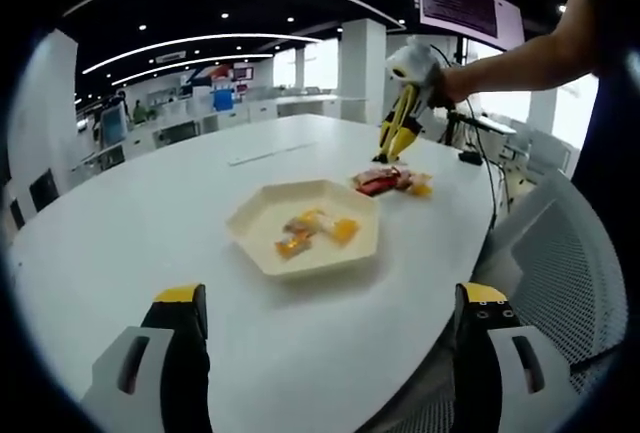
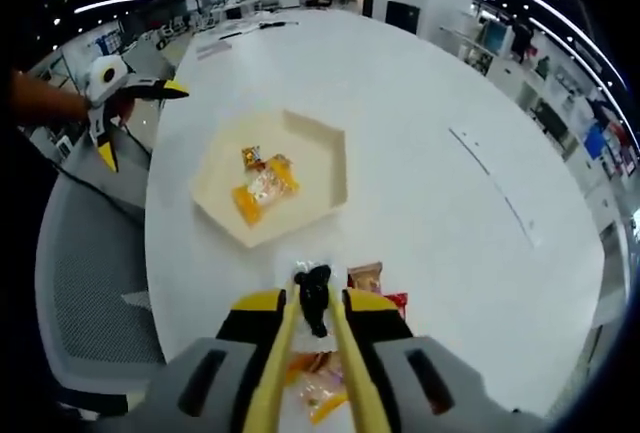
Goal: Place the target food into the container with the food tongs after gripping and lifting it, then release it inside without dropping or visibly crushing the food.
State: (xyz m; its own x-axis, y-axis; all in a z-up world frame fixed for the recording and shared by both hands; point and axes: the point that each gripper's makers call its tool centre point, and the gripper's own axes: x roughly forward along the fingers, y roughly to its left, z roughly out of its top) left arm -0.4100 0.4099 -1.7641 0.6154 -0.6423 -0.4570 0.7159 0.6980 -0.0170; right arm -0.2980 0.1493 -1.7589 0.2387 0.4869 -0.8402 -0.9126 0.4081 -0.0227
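Note:
A cream hexagonal tray (image 1: 262,205) (image 2: 322,161) lies on the white table and holds a few yellow and orange snack packets (image 1: 316,230) (image 2: 262,186). More packets (image 1: 391,181) (image 2: 365,277) lie in a small pile on the table beside it. My right gripper (image 2: 315,305) (image 1: 405,103) is shut on yellow food tongs (image 2: 312,293) (image 1: 398,133), whose black tips hang over that pile. Whether the tips hold a packet I cannot tell. My left gripper (image 1: 330,303) (image 2: 140,121) stays open and empty at the near table edge, short of the tray.
The large white oval table (image 1: 150,213) (image 2: 450,103) stretches far beyond the tray. A grey mesh chair (image 1: 560,253) (image 2: 90,283) stands against the table edge. A person's bare forearm (image 1: 520,61) reaches in. Desks and pillars fill the office behind.

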